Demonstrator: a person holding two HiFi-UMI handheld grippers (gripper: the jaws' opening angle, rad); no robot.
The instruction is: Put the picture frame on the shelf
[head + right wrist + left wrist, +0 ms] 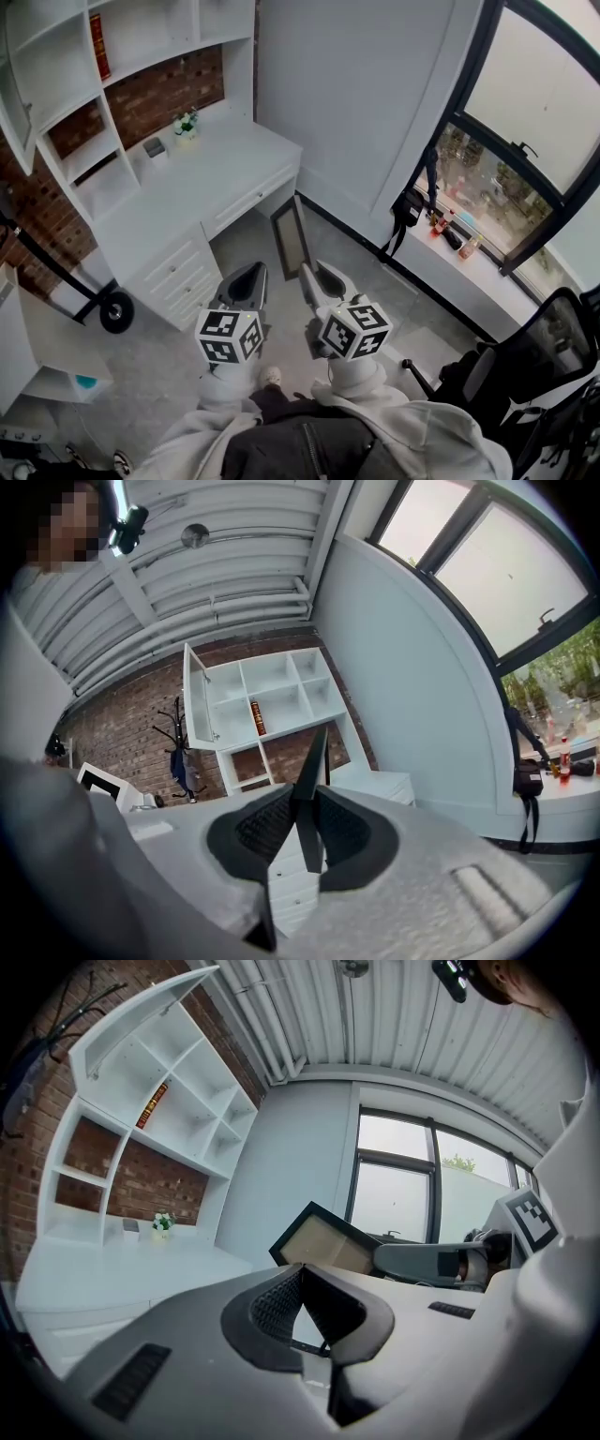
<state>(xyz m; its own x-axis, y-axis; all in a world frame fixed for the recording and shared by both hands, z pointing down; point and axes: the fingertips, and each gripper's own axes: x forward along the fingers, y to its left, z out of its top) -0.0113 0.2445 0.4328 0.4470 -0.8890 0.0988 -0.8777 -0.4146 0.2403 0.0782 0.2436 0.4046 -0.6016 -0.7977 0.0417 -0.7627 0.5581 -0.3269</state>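
pale sleeves (427, 441) of the person fill the bottom of the head view. just past them the left gripper (251, 270) points down at the grey floor (169, 366) in front of the white desk (202, 183), with its fingers shut together and nothing in them. the right gripper (313, 276) is just beside it and pinches the bottom edge of the picture frame (289, 234). the frame stands up in the air over the floor, near the desk's corner and well apart from the shelf (52, 66). a red book (99, 45) stands in the shelf and a little flower pot (186, 124) sits on the desk. in the left gripper view the two dark pads (272, 1302) touch at their tips with nothing between them. behind them the picture frame (323, 1241) hangs tilted, held by the right gripper (384, 1260). in the right gripper view the fingers (262, 827) press on both sides of the picture frame (311, 780), which shows edge on as a thin dark strip. the shelf (272, 700) with the red book (255, 717) is far behind it.
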